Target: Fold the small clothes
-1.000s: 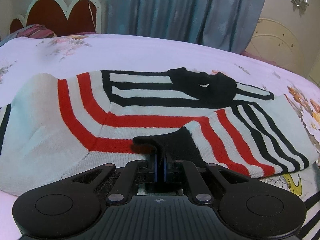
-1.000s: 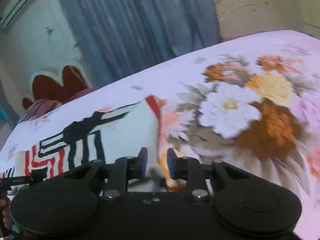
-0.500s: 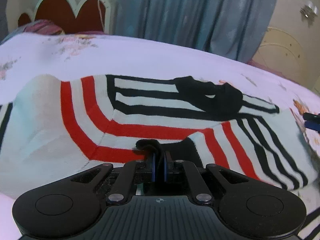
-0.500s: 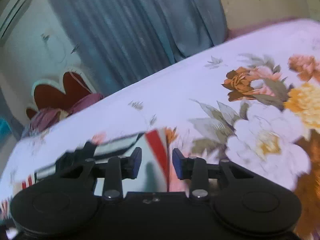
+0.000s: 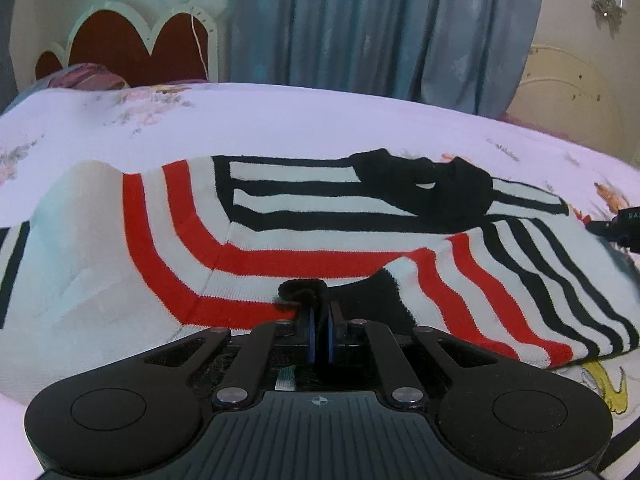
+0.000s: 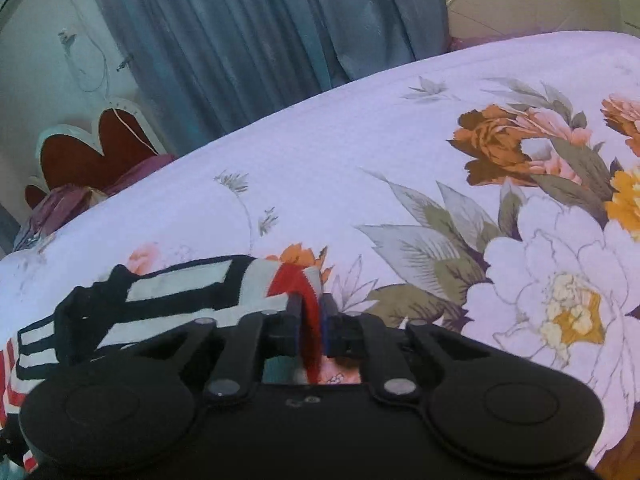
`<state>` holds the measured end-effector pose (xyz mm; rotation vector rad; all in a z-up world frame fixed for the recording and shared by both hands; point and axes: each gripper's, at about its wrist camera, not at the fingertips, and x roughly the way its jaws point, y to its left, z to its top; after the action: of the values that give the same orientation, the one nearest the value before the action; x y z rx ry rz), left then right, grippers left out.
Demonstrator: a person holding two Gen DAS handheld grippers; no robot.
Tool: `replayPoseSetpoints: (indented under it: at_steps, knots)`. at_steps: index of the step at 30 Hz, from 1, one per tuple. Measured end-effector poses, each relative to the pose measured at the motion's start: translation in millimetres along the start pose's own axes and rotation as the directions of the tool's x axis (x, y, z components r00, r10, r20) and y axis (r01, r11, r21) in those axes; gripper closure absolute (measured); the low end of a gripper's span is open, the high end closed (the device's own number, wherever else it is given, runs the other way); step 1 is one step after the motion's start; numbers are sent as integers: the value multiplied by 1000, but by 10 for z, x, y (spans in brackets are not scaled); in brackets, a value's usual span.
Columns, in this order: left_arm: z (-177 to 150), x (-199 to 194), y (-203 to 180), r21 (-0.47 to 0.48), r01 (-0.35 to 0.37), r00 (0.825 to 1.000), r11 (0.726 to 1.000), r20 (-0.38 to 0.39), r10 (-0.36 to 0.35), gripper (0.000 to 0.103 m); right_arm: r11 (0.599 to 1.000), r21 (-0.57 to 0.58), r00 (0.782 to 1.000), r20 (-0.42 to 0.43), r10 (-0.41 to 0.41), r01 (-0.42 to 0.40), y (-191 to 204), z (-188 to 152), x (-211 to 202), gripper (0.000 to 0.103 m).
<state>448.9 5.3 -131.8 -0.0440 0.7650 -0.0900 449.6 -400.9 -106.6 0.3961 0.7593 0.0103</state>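
Sweater (image 5: 360,252) spread left; flowers (image 6: 560,304) right

A floral bedsheet (image 6: 400,152) lies before blue-grey curtains (image 5: 380,28) and a scalloped red headboard (image 5: 136,48).

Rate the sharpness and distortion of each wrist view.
Left wrist: sharp on the striped sweater, the bed bowed by the fisheye, dark corners. Right wrist: softer and grainier, the bed's edge tilted, floral print readable, red fabric in the right claw slightly blurred.

The right gripper (image 6: 310,322) has come across to the sweater (image 6: 192,296). Its jaws, apart before, have just closed on the red-striped corner.
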Motion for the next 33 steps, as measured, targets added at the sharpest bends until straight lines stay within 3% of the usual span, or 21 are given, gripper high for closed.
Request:
replayPoseSetpoints:
  at_steps: [2,4,5,6,8,9,10,14,16,18,19,20,21,23,26,33]
  knots:
    - [15,-16,34,2,14,1000,1000,-6,-14,94,1000,-29,1000,-3,-9,9,33,27,-16,91]
    - [37,-85,92,-22,5,1000,1000,-6,-5,79,997,-68,999,2,-42,43,86,62,-65,67]
    - [55,-162,114,-40,-37,999,999,12,37,59,995,-79,998,26,-65,66,115,74,-141,59]
    - [71,-245,108,-53,-74,996,996,45,76,49,992,-95,995,70,-72,79,124,103,-192,53]
    - [153,-396,-6,-77,-75,989,994,123,84,48,989,-139,995,96,-28,42,221,88,-327,63]
    - [211,-399,-136,-66,-42,989,997,141,51,48,986,-168,997,77,19,-6,304,64,-354,70]
    - [261,-366,-281,-35,-7,989,999,146,12,48,978,-204,997,57,57,-44,399,37,-346,70]
    - [430,81,-1027,98,153,987,983,37,-157,48,915,-353,980,-92,176,-197,870,-165,-154,71]
    - [440,323,-1234,121,159,987,980,1,-160,47,887,-411,977,-112,179,-210,1013,-221,-73,69]
    - [420,533,-1275,126,137,990,983,-48,-132,46,889,-418,981,-120,150,-187,979,-208,5,71]
    - [411,543,-1249,132,139,990,981,-30,-137,46,899,-410,987,-102,124,-156,910,-166,30,87]
    - [418,535,-1222,137,129,992,982,-28,-127,46,913,-387,990,-87,107,-132,808,-101,49,95]
    - [422,513,-1165,140,111,994,984,-30,-108,46,928,-357,993,-76,86,-107,716,-36,73,97]
    - [375,451,-1010,126,81,997,989,-22,-79,46,948,-318,1000,-28,-3,-6,533,93,88,97]
    - [260,377,-823,94,89,996,992,-17,-88,45,957,-290,999,-38,-24,12,366,187,164,97]
    - [258,404,-839,116,70,997,991,-25,-68,42,951,-303,998,-4,-61,57,400,155,243,95]
